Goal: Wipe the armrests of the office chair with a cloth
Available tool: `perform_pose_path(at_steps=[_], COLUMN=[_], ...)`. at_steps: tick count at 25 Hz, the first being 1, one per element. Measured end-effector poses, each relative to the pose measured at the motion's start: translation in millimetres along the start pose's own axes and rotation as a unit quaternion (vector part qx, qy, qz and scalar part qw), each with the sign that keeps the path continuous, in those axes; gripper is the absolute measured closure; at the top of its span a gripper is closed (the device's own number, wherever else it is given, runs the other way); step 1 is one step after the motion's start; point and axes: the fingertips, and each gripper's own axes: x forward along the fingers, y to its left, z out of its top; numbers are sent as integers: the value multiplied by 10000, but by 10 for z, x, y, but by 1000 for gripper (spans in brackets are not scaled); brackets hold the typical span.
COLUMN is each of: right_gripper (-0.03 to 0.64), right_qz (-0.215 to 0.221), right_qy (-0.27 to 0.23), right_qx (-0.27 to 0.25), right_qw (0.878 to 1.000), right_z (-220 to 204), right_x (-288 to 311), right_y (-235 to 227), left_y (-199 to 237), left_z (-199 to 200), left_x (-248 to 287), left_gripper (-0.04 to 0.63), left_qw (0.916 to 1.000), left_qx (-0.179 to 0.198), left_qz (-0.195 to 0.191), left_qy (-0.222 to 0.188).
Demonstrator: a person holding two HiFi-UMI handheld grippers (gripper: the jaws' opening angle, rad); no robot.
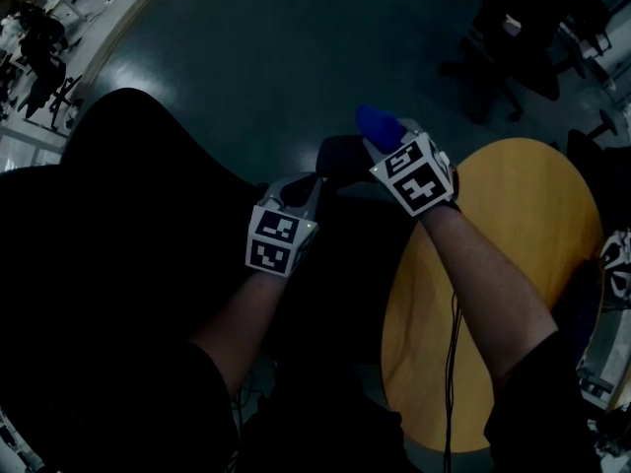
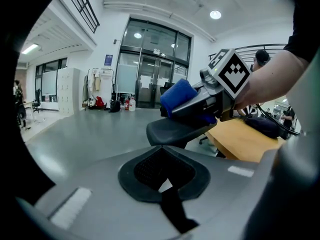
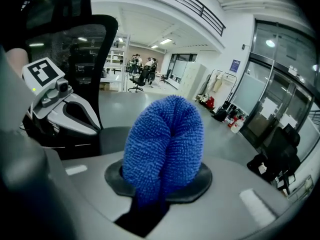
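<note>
- Blue microfibre cloth point(image 3: 165, 144), folded into a thick wad, sticks out of the right hand-held gripper point(image 2: 197, 106). Its jaws are clamped on the fold, so a soft rounded face leads.
- The wad lies over the black armrest pad point(image 2: 172, 131) of the office chair. I cannot confirm that it really touches the pad.
- The left hand-held gripper point(image 2: 162, 176) has its jaws together on nothing. It hovers near the right one, probably to keep out of the wiping stroke.
- The chair's mesh back point(image 3: 85, 49) rises behind the left one.
- A round wooden bench point(image 1: 513, 225) stands near, under the right forearm.
</note>
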Motion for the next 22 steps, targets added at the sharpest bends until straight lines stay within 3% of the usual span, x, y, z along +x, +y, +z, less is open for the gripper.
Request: perform_pose_path(at_steps=[5,17,22], right_gripper=[511,511,512], right_qz=[257,941,787], right_qy=[-70,-553,-907], right_qx=[-281,-291,-97], right_qw=[9992,9936,9927], right_z=[263,714,701], right_x=[159,109,-249], right_y=[303,935,801], left_y=[-7,40,39], left_z=[39,77,77], left_x=[-17,-50,-43], left_gripper=[581,581,581], left_qw=[9999,10000,9998], left_qx=[41,71,184], left_qz=[-19,45,22], left_qy=[-126,-46,48])
